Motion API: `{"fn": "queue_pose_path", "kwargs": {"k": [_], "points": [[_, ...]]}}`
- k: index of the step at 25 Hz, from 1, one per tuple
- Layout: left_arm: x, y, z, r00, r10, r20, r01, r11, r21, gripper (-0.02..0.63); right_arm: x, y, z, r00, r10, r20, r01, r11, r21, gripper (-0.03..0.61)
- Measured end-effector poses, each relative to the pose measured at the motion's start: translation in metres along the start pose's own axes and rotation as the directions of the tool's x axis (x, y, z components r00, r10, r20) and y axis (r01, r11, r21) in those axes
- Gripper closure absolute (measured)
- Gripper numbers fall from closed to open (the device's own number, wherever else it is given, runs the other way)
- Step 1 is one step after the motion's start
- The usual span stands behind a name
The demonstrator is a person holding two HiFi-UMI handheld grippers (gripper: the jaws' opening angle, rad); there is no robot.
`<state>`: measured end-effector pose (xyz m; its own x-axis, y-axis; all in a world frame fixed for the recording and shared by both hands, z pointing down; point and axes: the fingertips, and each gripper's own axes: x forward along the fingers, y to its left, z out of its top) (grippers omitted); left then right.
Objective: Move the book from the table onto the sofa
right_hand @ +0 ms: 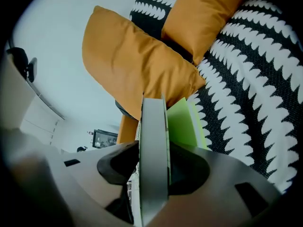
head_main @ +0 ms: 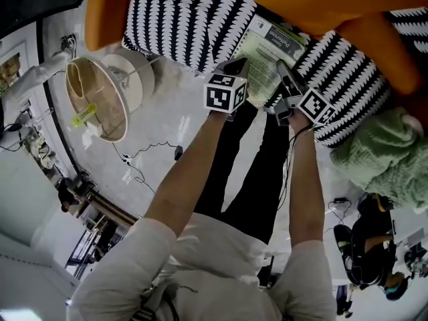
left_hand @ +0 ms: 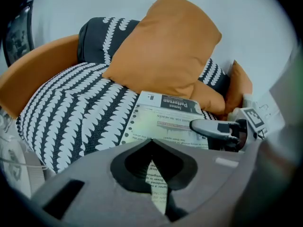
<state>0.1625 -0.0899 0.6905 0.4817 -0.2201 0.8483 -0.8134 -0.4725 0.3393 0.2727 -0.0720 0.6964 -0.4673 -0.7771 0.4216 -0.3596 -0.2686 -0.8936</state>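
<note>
Black-and-white patterned sofa [left_hand: 71, 108], orange cushion [left_hand: 163, 51] on it

Showed a white short-sleeved shirt [head_main: 221, 246] and black trousers [head_main: 249, 172]. Bore a white cube [head_main: 225, 92] with black square markers on the left gripper [head_main: 238, 65] and the right gripper [head_main: 285, 71], both grey-shelled and black-padded.

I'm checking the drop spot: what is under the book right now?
The sofa's black-and-white patterned seat cushion lies under the book. The patch directly beneath it is covered, so whether it already rests there cannot be seen.
</note>
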Motion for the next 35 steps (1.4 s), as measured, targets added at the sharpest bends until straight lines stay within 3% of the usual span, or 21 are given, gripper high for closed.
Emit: {"fn": "queue_pose_path", "kwargs": {"k": [6, 18, 22, 27, 35], "points": [[0.014, -0.009, 0.0, 1.0, 0.017, -0.007, -0.017, 1.0, -0.015, 0.606, 0.001, -0.008, 0.013, 1.0, -0.014, -0.02, 0.014, 1.0, -0.008, 0.396], [0.029, -0.017, -0.004, 0.989, 0.147, 0.003, -0.146, 0.986, -0.082, 0.605, -0.008, -0.041, 0.025, 0.98, -0.159, -0.122, 0.156, 0.987, -0.033, 0.371], [0.043, -0.029, -0.004, 0.984, 0.179, 0.001, -0.179, 0.983, -0.033, 0.604, -0.03, -0.058, 0.048, 0.978, -0.18, -0.109, 0.179, 0.984, -0.021, 0.374], [0.037, -0.021, -0.003, 0.98, 0.197, 0.018, -0.195, 0.979, -0.065, 0.604, -0.032, -0.054, 0.042, 0.963, -0.196, -0.187, 0.172, 0.976, -0.137, 0.374], [0.032, -0.011, -0.008, 0.976, 0.214, 0.049, -0.21, 0.975, -0.074, 0.604, -0.028, -0.047, 0.023, 0.942, -0.211, -0.263, 0.151, 0.961, -0.232, 0.374]]}}
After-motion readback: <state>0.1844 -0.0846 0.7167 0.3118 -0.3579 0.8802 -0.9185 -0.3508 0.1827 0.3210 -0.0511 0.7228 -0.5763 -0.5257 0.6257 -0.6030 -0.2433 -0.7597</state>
